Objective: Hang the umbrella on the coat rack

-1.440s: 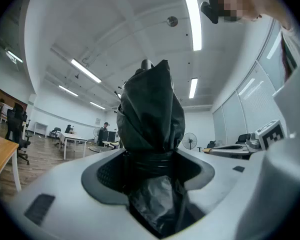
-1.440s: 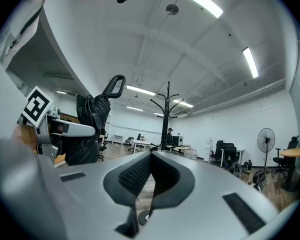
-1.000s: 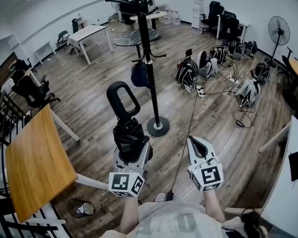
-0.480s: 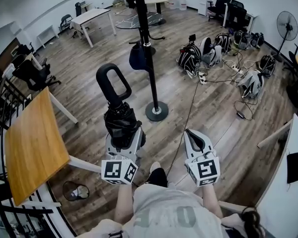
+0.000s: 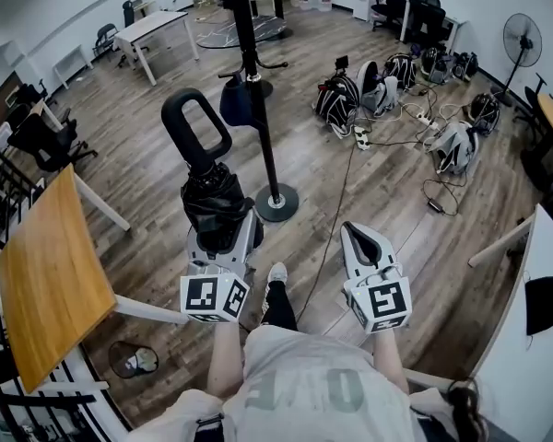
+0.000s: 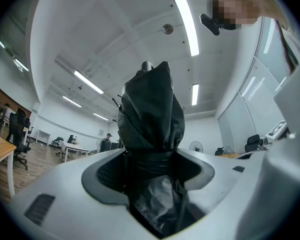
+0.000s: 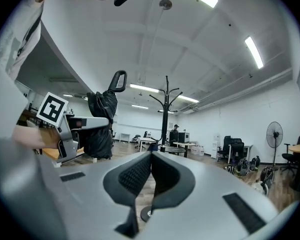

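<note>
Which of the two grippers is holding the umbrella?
The left gripper: its fingers are shut on the folded black umbrella, whose loop handle points up. The right gripper has its fingers closed together on nothing.

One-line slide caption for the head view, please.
Left hand-held gripper holds a folded black umbrella, loop handle up, facing the coat rack; right hand-held gripper shut and empty.
</note>
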Demonstrator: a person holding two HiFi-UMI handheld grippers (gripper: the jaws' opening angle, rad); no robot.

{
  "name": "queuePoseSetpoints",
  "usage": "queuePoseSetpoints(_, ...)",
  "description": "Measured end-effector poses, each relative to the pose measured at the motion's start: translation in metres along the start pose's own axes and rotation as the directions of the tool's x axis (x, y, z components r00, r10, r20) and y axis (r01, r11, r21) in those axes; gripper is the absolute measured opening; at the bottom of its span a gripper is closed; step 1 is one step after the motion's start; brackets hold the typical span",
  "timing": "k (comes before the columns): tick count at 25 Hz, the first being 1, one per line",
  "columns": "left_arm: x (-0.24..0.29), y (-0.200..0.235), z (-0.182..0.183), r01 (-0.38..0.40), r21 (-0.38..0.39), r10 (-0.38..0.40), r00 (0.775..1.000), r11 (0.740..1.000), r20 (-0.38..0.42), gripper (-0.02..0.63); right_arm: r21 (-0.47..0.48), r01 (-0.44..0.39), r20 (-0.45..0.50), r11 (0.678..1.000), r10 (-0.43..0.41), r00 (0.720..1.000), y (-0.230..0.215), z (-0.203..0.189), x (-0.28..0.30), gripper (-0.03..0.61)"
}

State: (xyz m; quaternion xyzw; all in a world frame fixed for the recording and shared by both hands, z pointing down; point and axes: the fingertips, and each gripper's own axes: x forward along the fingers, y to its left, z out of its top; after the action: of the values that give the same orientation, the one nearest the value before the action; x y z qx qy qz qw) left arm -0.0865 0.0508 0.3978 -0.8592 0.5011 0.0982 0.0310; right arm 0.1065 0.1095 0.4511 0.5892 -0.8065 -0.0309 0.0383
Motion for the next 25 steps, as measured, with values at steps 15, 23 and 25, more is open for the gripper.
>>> queuePoseSetpoints(15, 0.110, 0.064, 0.009, 0.059, 0.011, -0.059, 0.997, 0.998, 0.057, 0.304, 0.014, -0.024, 0.030, 1.000, 0.023, 0.999, -0.021, 0.020, 0.127, 0.031)
queuePoseSetpoints(23, 0.183, 0.139, 0.009, 0.067, 0.012, -0.068, 0.997, 0.998, 0.048, 0.304, 0.016, -0.018, 0.017, 1.000, 0.018, 1.000, -0.024, 0.033, 0.236, 0.031)
queuePoseSetpoints(25, 0.203, 0.156, 0.009, 0.076, 0.011, -0.076, 0.996, 0.997, 0.046, 0.304, 0.020, -0.013, 0.007, 1.000, 0.013, 1.000, -0.028, 0.031, 0.266, 0.031)
